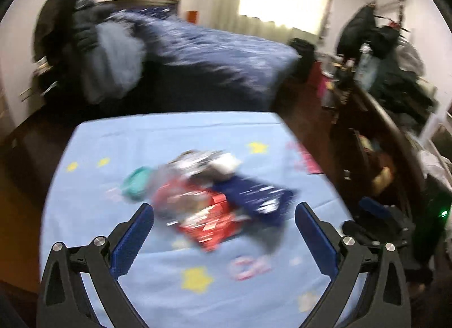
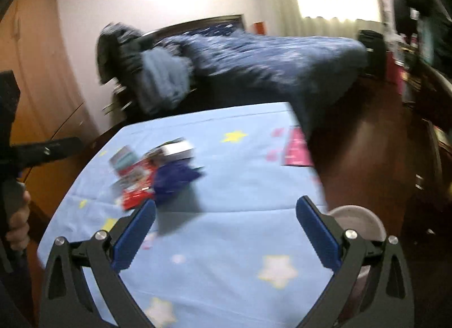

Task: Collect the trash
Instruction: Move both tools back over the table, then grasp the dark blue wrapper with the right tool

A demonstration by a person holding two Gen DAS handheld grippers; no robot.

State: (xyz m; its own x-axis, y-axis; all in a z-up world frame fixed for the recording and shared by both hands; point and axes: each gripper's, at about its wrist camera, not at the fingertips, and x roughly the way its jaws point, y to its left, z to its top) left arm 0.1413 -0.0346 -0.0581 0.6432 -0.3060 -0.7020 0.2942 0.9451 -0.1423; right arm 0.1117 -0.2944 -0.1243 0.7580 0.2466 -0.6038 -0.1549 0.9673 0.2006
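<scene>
We hold left gripper (image 1: 224,215) wide open, empty, over trash pile (image 1: 214,195) mid-table on blue cloth (image 1: 169,135), lined up for grab. Right gripper (image 2: 226,216) equally open, empty; white bin (image 2: 357,222) just beside table edge, likely ready for drops.

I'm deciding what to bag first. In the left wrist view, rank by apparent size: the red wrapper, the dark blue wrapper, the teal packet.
1. Red crinkled wrapper, largest.
2. Dark blue wrapper, close behind; blur makes this gap unsure.
3. Teal packet, clearly smallest, partly hidden.
</scene>
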